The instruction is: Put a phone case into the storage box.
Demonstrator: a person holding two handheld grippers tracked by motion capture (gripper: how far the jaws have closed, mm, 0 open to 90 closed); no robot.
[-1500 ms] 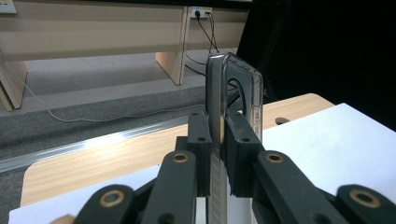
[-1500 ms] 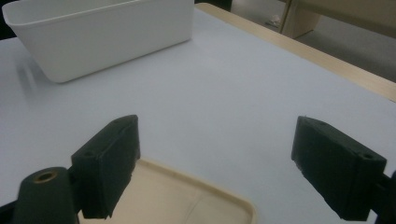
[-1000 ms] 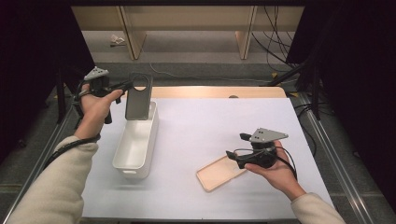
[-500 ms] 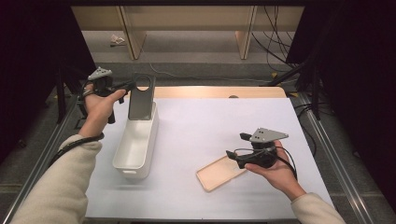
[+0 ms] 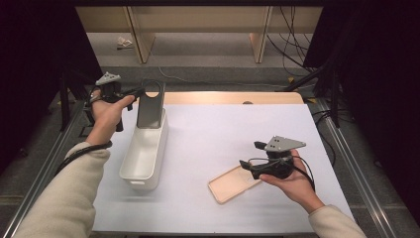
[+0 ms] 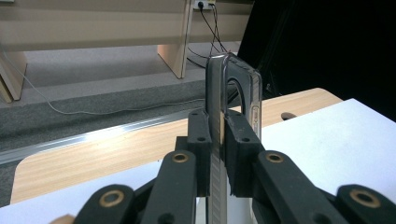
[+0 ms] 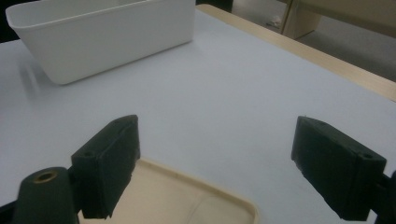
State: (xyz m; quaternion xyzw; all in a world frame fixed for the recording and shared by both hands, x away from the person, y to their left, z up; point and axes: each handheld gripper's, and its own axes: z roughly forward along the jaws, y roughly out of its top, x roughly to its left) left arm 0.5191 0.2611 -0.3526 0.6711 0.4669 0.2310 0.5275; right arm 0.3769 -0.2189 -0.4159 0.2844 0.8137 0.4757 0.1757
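My left gripper (image 5: 139,92) is shut on the edge of a smoky, see-through phone case (image 5: 150,106). It holds the case upright above the far end of a long white bin (image 5: 159,148). In the left gripper view the case (image 6: 232,77) rises edge-on from between the closed pads of my left gripper (image 6: 215,156). My right gripper (image 5: 249,155) is open at the near right, with nothing between its fingers. It hovers over the end of a flat beige tray (image 5: 229,186). In the right gripper view my right gripper (image 7: 215,158) has its jaws wide apart above the tray's corner (image 7: 187,200), and the bin (image 7: 102,42) stands beyond.
A white mat (image 5: 233,134) covers the wooden table (image 5: 223,97). Metal rails run along both sides. Beyond the far edge are a grey floor, wooden furniture legs (image 5: 261,34) and cables.
The left gripper and the case have shifted slightly to the right over the bin's far end. The right gripper has stayed still.
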